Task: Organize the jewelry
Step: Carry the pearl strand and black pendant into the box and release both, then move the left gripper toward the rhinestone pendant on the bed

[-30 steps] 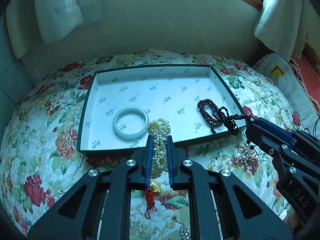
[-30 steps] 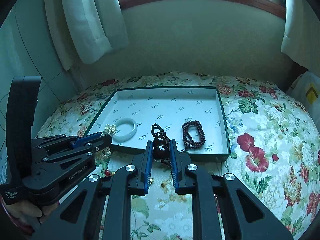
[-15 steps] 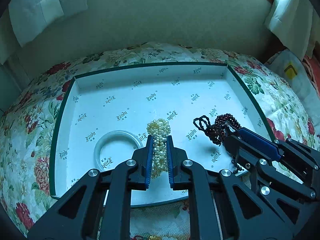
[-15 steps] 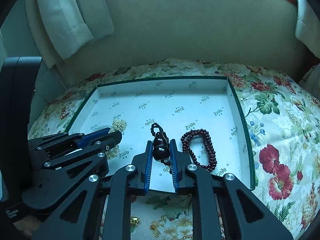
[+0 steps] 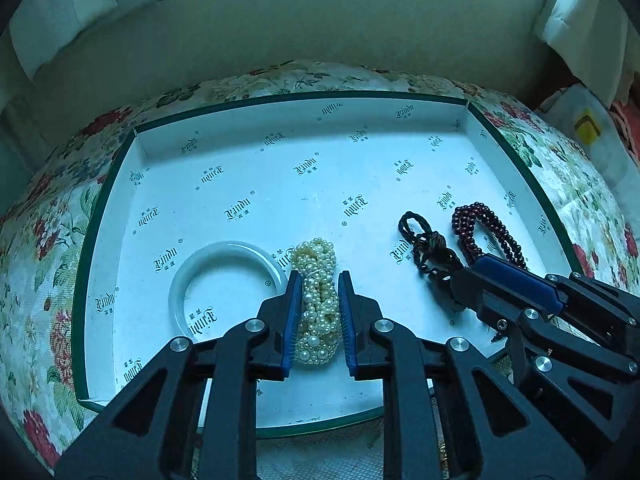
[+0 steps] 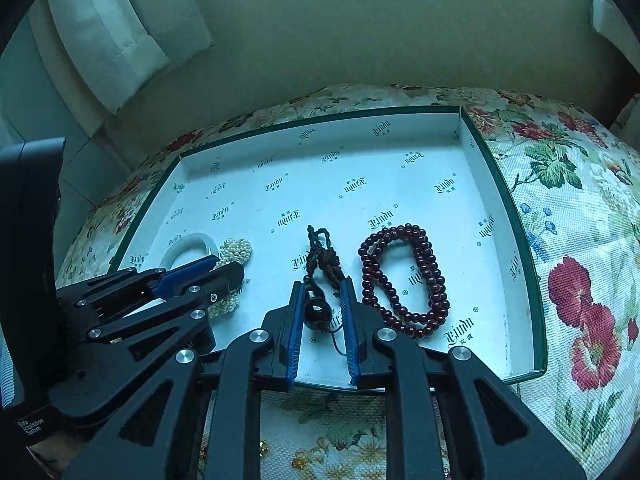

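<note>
A white, green-rimmed tray (image 5: 304,98) (image 6: 320,114) lies on a floral cloth. On its floor rest a white bangle (image 5: 224,249) (image 6: 188,240), a pearl bracelet (image 5: 318,300) (image 6: 238,250), a black cord pendant (image 5: 430,242) (image 6: 324,258) and a dark red bead bracelet (image 5: 506,238) (image 6: 436,280). My left gripper (image 5: 319,278) (image 6: 228,266) straddles the pearl bracelet. Its jaws are opening and the pads stand just off the pearls. My right gripper (image 6: 322,286) (image 5: 460,276) brackets the pendant's dark bead, which lies loose on the tray floor with gaps beside it.
The floral cloth (image 6: 568,208) surrounds the tray, with small gold trinkets (image 6: 262,446) on it near my right gripper's base. A wall and white curtains (image 6: 128,28) stand behind. A white bag with a yellow mark (image 5: 588,132) sits at the right.
Both grippers came forward and down over the tray, bringing the pearl bracelet and the pendant onto its floor. The left jaws have spread off the pearls. The pendant's bead now sits loose between the right pads.
</note>
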### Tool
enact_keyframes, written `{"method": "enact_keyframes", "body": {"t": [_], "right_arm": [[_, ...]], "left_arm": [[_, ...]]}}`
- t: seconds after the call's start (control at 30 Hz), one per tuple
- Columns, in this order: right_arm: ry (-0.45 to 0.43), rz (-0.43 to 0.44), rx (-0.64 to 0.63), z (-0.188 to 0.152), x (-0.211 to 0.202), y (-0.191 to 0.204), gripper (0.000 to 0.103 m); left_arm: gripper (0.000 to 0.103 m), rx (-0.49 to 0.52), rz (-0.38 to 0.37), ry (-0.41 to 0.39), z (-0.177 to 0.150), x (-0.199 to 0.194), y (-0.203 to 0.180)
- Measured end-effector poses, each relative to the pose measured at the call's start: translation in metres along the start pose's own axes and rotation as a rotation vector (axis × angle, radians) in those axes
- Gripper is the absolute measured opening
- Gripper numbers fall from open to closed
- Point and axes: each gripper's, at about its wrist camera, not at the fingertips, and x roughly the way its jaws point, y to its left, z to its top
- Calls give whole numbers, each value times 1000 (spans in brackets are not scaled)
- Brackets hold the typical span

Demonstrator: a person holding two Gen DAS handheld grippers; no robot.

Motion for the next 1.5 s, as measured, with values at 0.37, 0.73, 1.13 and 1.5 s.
{"method": "enact_keyframes", "body": {"t": [0.37,0.73,1.13,1.5], "right_arm": [[-36,3,13,2,-28,-3,19],[-37,-22,16,-24,-69,-5,19],[33,-56,14,-82,-91,-11,19],[60,-69,20,-119,-108,-19,19]], "left_arm": [[50,-31,5,-30,-2,-24,6],[50,-73,18,-41,-27,-68,21],[50,-116,37,2,-83,-99,23],[50,-119,27,43,-126,-115,3]]}}
